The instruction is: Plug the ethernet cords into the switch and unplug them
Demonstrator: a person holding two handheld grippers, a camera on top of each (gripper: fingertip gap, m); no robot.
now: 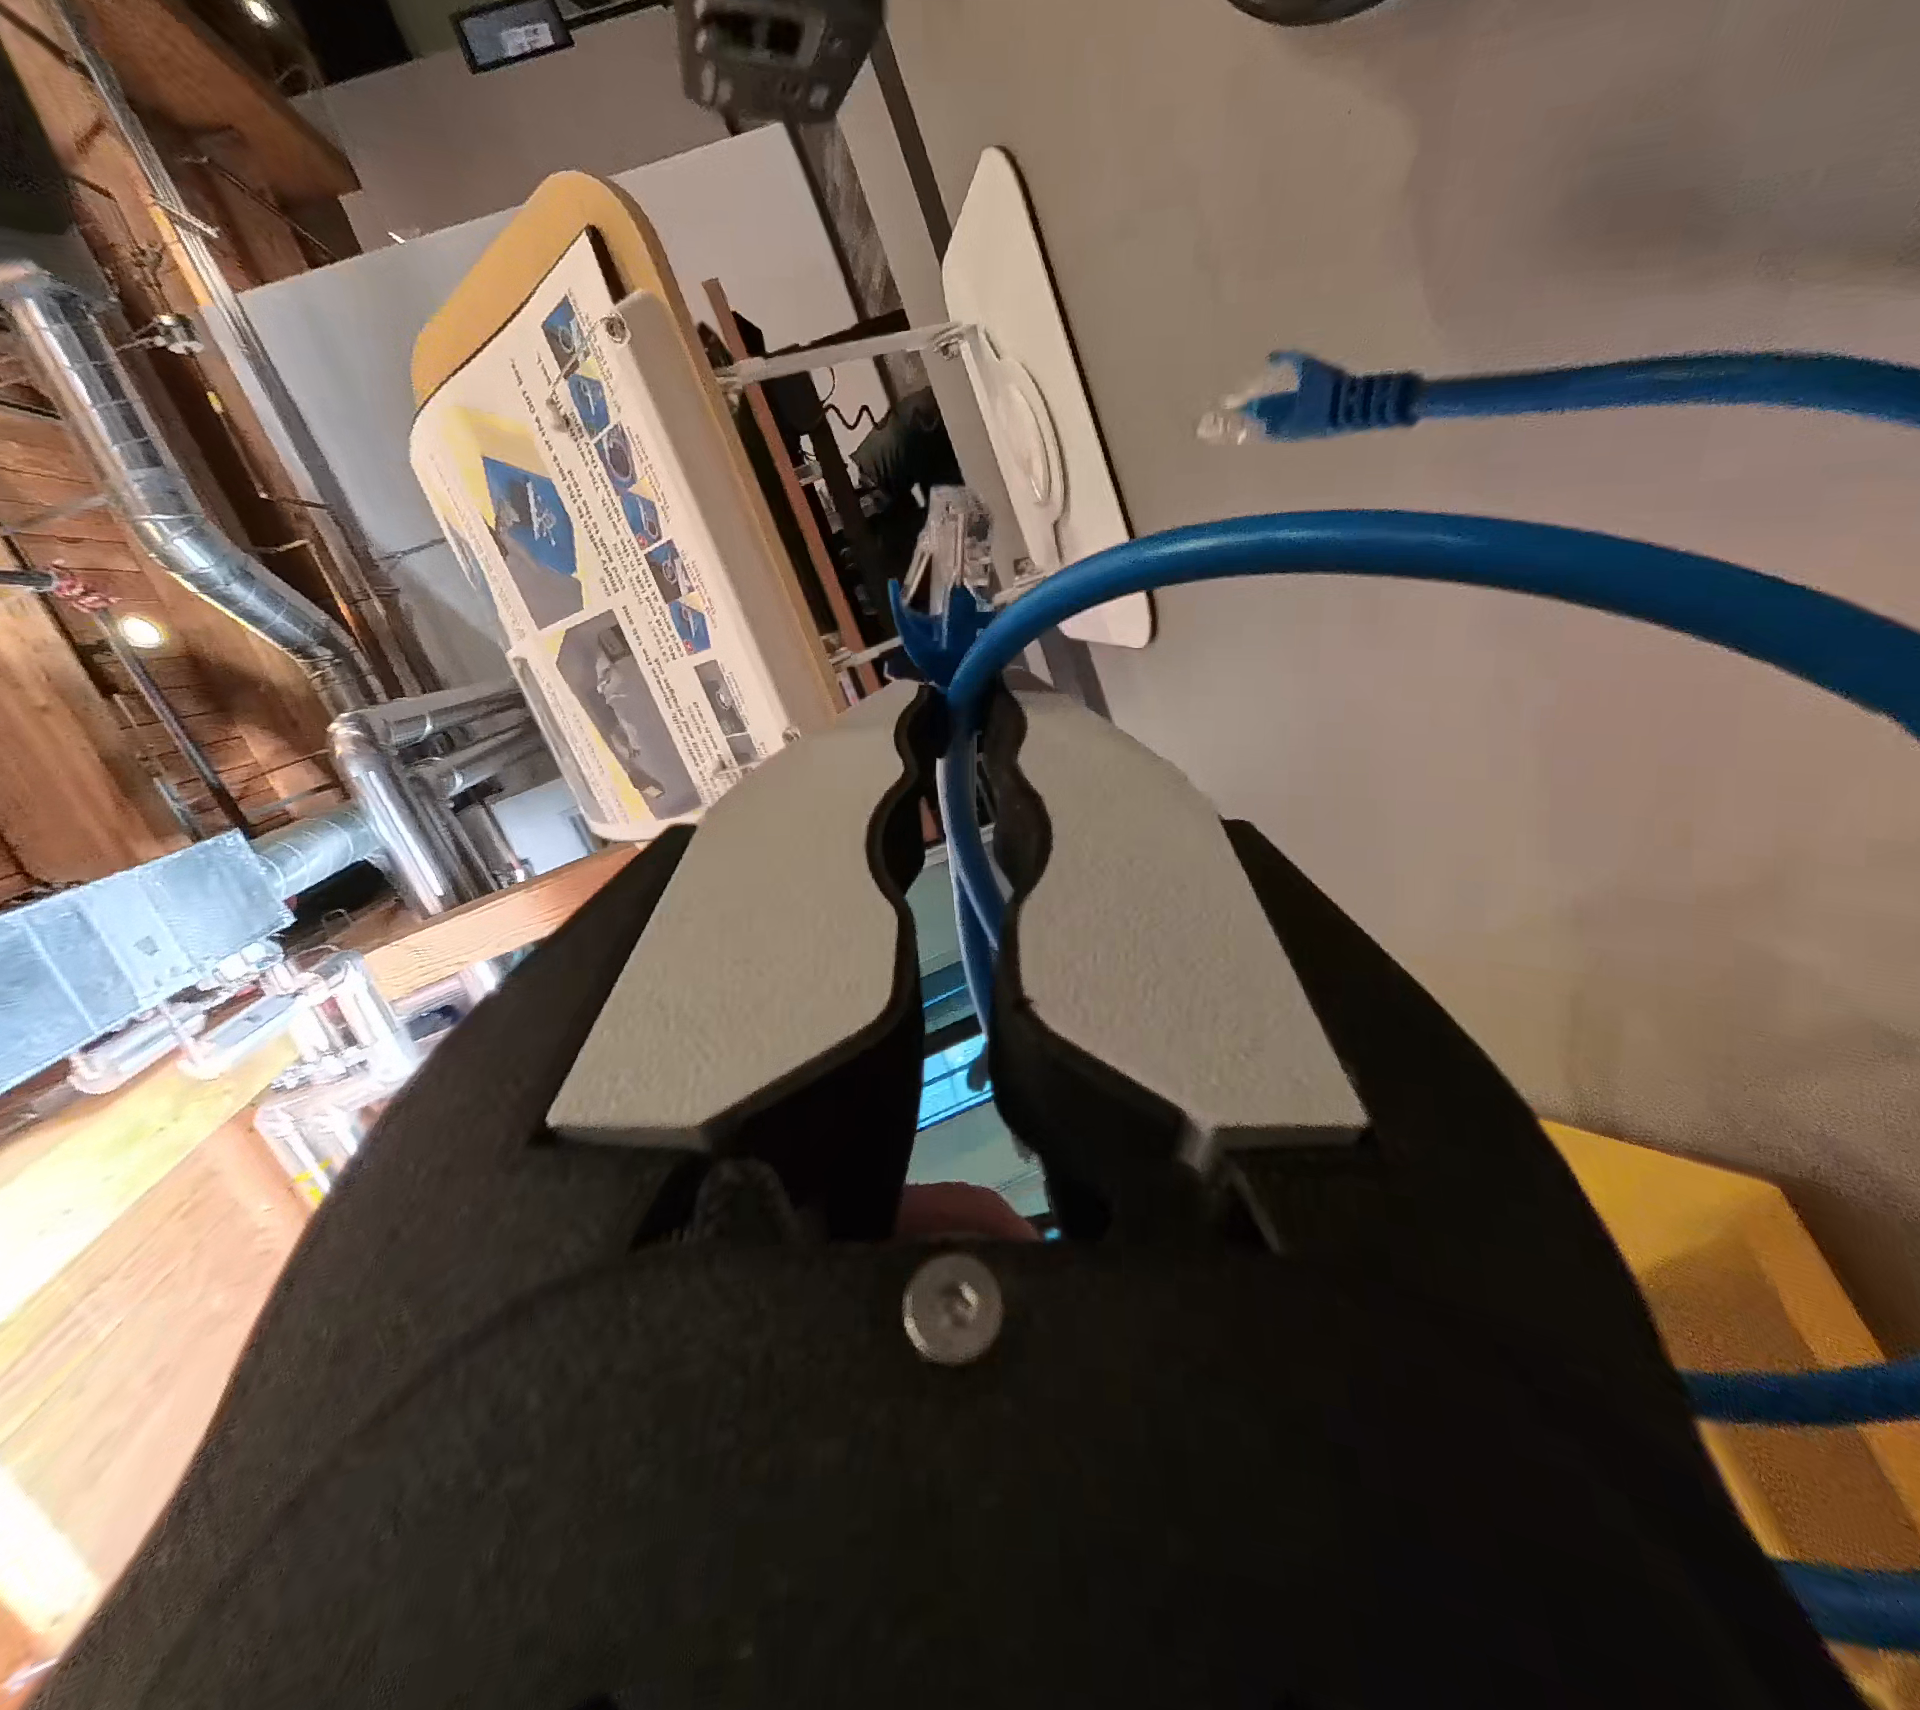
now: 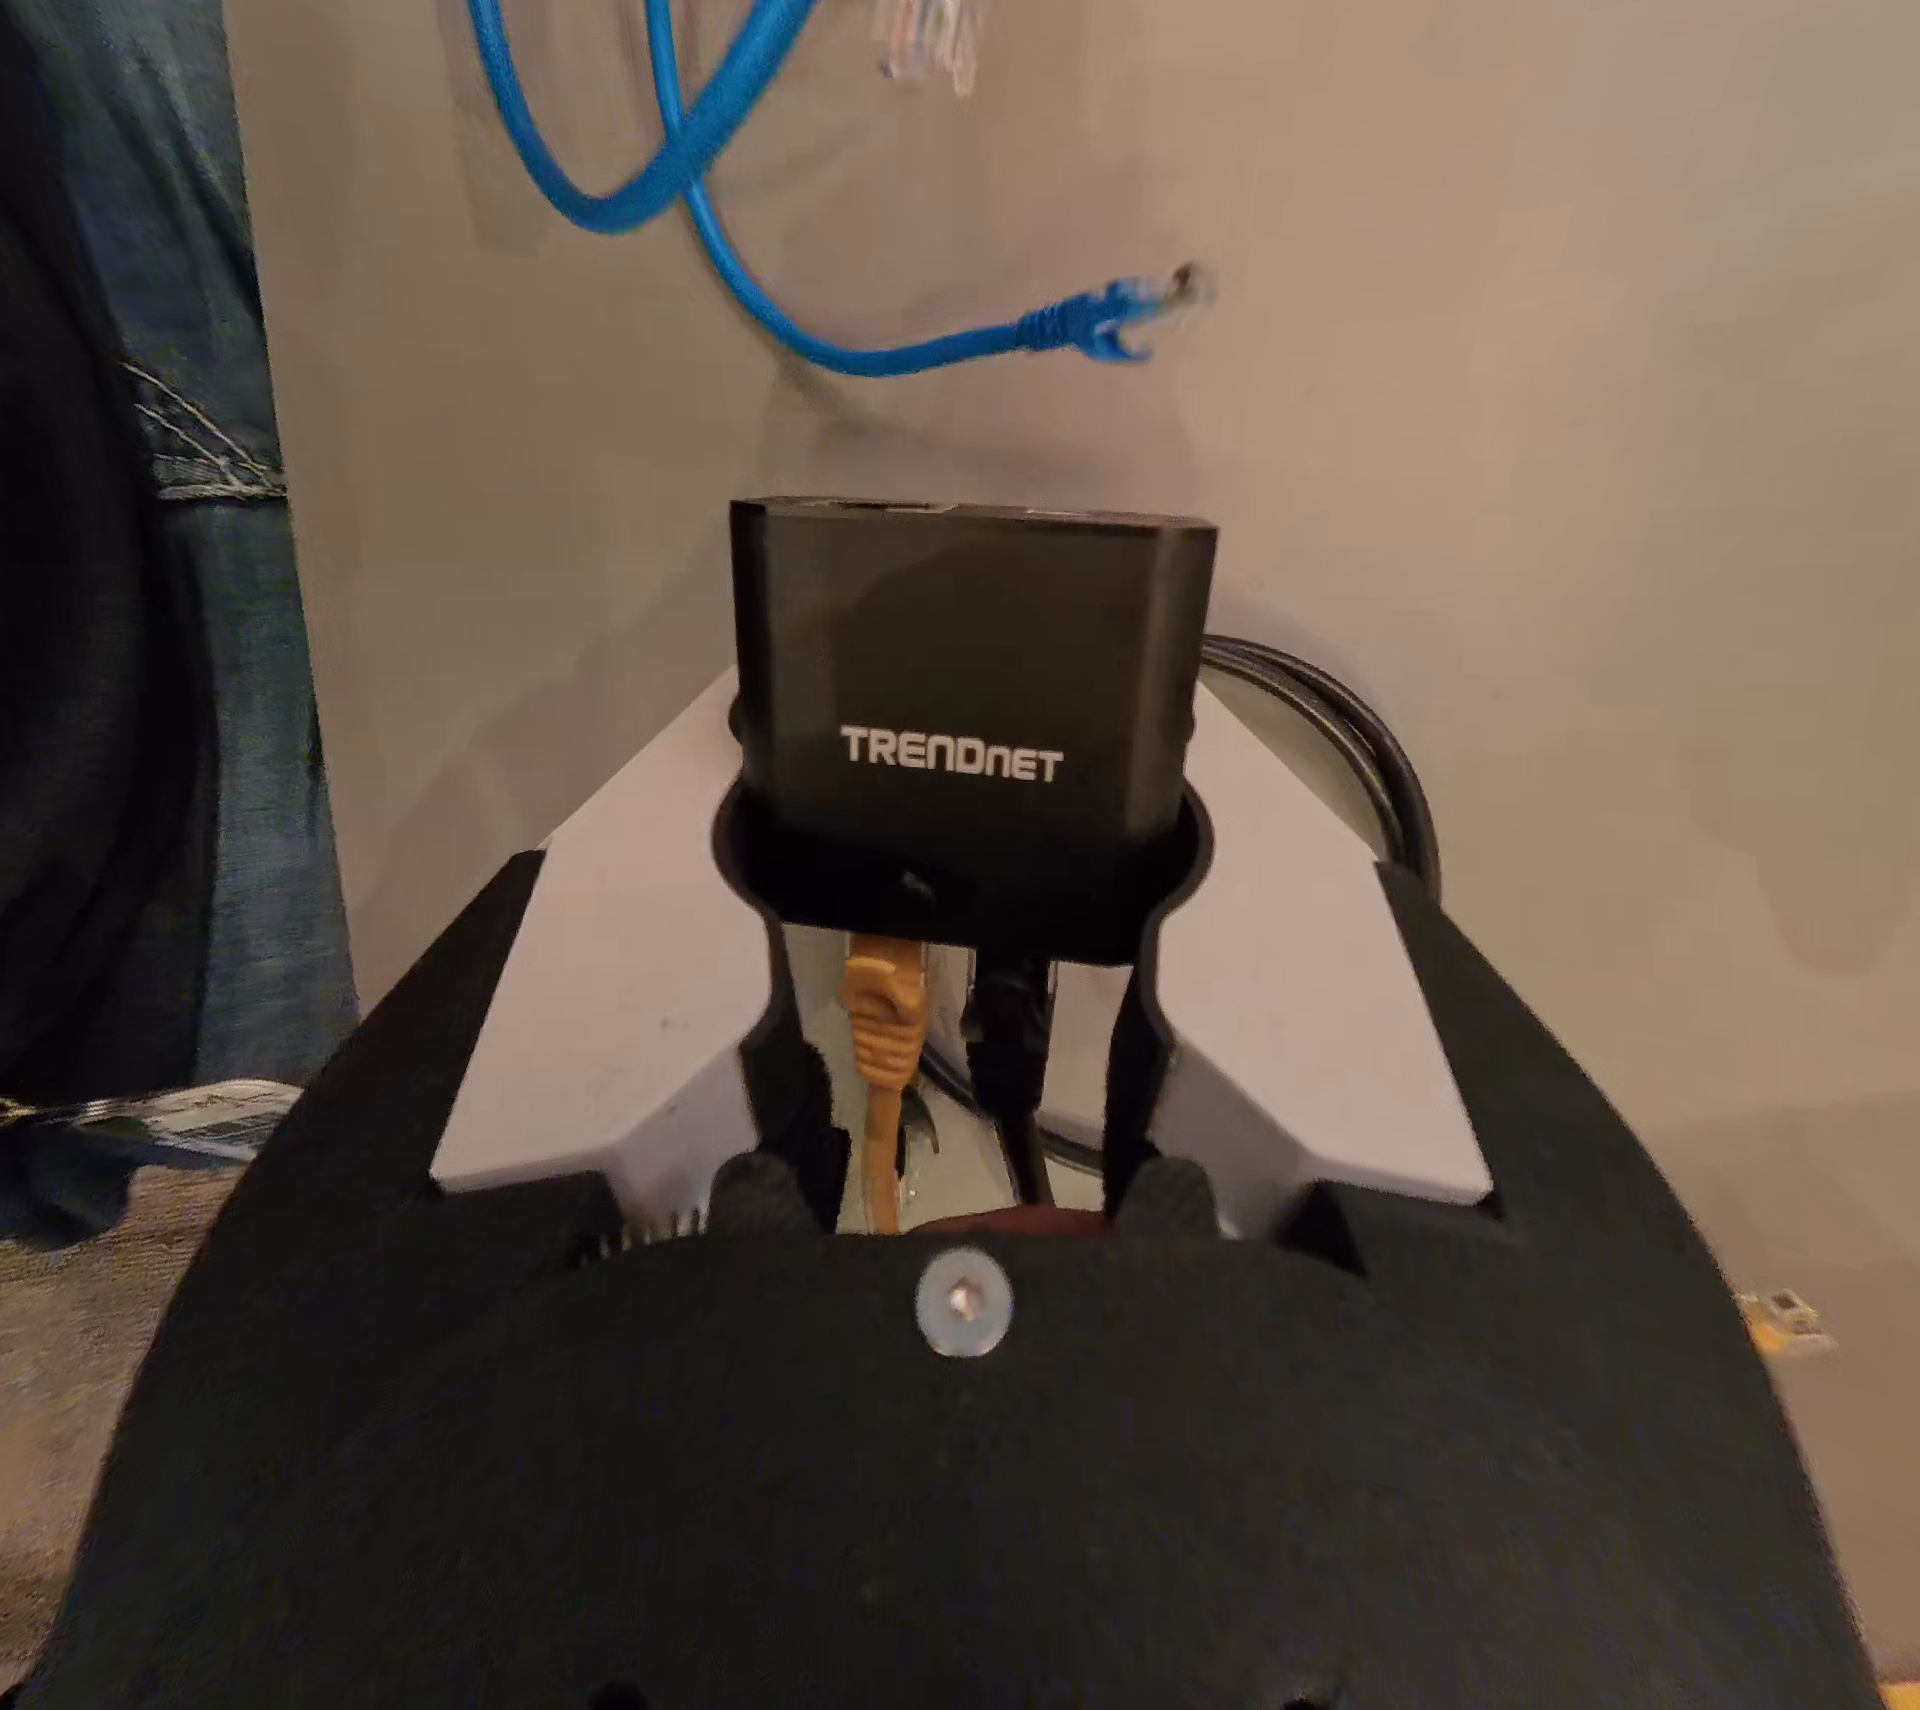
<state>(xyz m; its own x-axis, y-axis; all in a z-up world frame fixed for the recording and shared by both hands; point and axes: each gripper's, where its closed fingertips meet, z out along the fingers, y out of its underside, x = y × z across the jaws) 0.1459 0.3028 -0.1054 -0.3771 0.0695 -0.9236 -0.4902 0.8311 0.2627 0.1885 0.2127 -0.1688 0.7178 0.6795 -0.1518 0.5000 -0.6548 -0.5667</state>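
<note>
The black-and-grey right gripper [image 2: 961,839] clamps the small black box-shaped network switch [image 2: 971,663] above the grey tabletop [image 2: 1558,310], an orange cord [image 2: 883,1037] plugged into its near end. The left gripper [image 1: 956,725] pinches a blue ethernet cable [image 1: 1455,559] just behind its clear plug [image 1: 945,548]; a second blue-booted plug [image 1: 1299,403] lies loose nearby.

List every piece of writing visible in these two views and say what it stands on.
I don't copy wording out; here is where it stands.
White brand lettering: top face of the black switch.
Printed text beside photos: upright illustrated sheet, too small to read.
Light marks: small dark screen in the background, blurred.
</note>
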